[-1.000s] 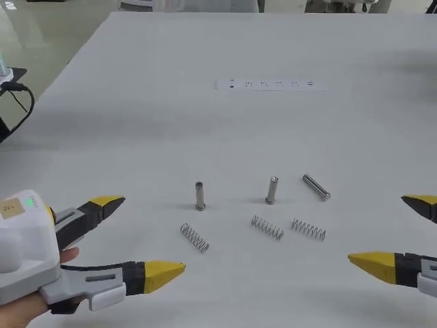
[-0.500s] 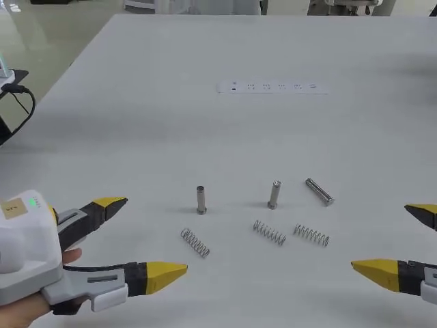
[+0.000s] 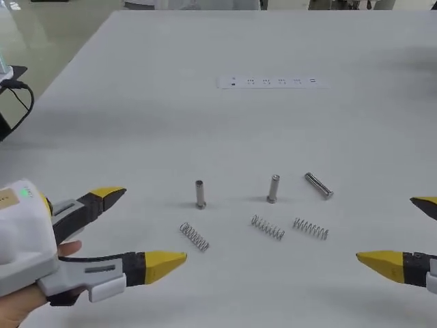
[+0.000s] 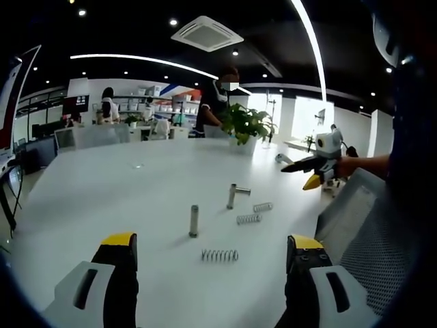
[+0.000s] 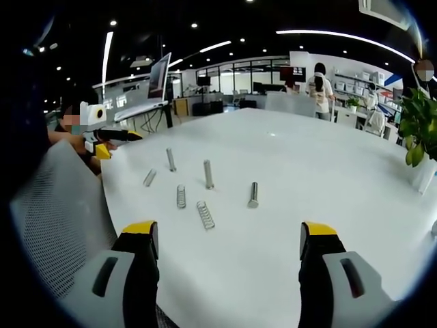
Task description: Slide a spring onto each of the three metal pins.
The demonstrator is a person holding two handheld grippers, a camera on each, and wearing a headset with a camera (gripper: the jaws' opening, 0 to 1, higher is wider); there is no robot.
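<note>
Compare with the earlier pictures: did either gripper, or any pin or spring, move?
Nothing visibly changed; the slight shift is the camera's. The left gripper and right gripper stay open, holding nothing. The left pin and middle pin stand, the right pin lies flat, and the left spring, middle spring and right spring lie loose, on no pin.

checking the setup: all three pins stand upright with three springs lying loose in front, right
Not quite. The left pin and middle pin stand upright, but the right pin lies on its side, as the head view shows. The three springs do lie loose in front.
</note>
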